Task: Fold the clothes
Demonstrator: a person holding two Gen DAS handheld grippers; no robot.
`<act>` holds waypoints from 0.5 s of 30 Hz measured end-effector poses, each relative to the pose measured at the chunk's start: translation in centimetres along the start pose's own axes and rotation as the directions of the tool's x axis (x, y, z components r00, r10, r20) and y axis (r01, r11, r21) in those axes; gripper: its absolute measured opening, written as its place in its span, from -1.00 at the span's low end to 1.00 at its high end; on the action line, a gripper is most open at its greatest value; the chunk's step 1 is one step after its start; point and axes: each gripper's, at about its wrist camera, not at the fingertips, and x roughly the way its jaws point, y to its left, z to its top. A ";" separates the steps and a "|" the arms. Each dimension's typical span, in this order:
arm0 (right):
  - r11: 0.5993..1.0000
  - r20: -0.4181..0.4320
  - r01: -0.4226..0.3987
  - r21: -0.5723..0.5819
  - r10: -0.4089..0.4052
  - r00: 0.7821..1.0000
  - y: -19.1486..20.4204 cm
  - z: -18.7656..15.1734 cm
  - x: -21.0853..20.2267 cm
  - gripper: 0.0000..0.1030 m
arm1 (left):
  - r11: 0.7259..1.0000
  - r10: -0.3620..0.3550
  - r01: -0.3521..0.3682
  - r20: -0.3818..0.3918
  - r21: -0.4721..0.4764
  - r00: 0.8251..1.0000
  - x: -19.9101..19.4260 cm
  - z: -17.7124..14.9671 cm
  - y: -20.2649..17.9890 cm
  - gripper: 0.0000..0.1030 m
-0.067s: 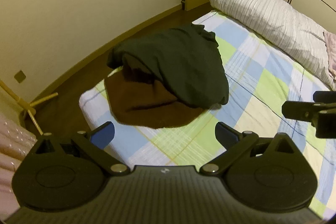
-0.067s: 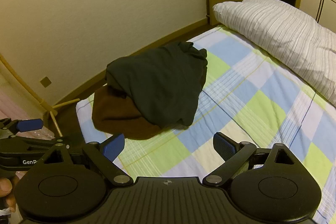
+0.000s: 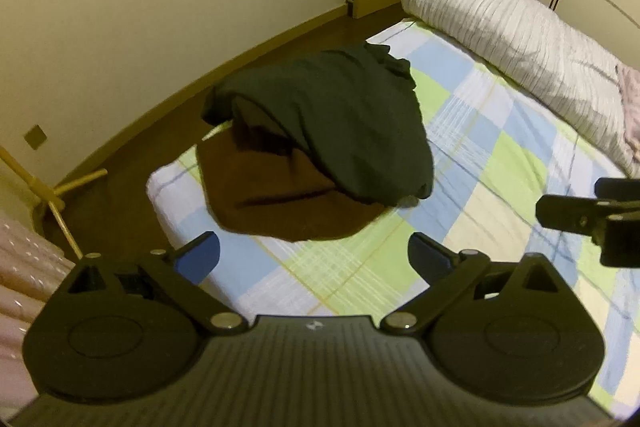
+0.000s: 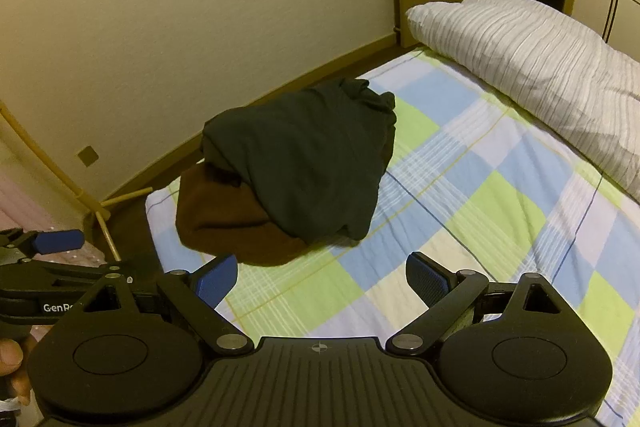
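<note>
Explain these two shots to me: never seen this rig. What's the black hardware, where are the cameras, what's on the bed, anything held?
No robot here: a person carries a two-finger gripper in each hand, each with a fisheye camera looking along its fingers. One picture comes from the left gripper, the other from the right gripper. Each also glimpses the other gripper at its edge. Both are open and hold nothing. On the checked bed lies a pile: a dark green garment draped over a brown garment, neither folded yet. A striped pillow lies along the far side.

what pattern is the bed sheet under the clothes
The bed sheet is a checked patchwork of blue, lime green, white and cream squares, clearest in the right wrist view.
</note>
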 end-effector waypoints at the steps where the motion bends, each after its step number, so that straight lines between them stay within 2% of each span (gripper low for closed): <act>1: 1.000 -0.001 0.001 0.001 -0.001 1.000 0.0 0.0 0.1 0.82 | 1.000 -0.005 0.005 -0.003 -0.004 1.000 0.1 0.0 0.0 0.88; 13: 1.000 -0.010 0.013 0.007 -0.013 1.000 0.7 0.1 0.6 0.82 | 0.998 -0.051 0.050 -0.039 -0.040 0.998 0.8 0.1 -0.1 0.88; 15: 1.000 -0.010 0.005 0.007 -0.005 1.000 -0.3 0.1 0.7 0.82 | 0.998 -0.052 0.051 -0.037 -0.040 0.998 0.8 0.1 -0.1 0.88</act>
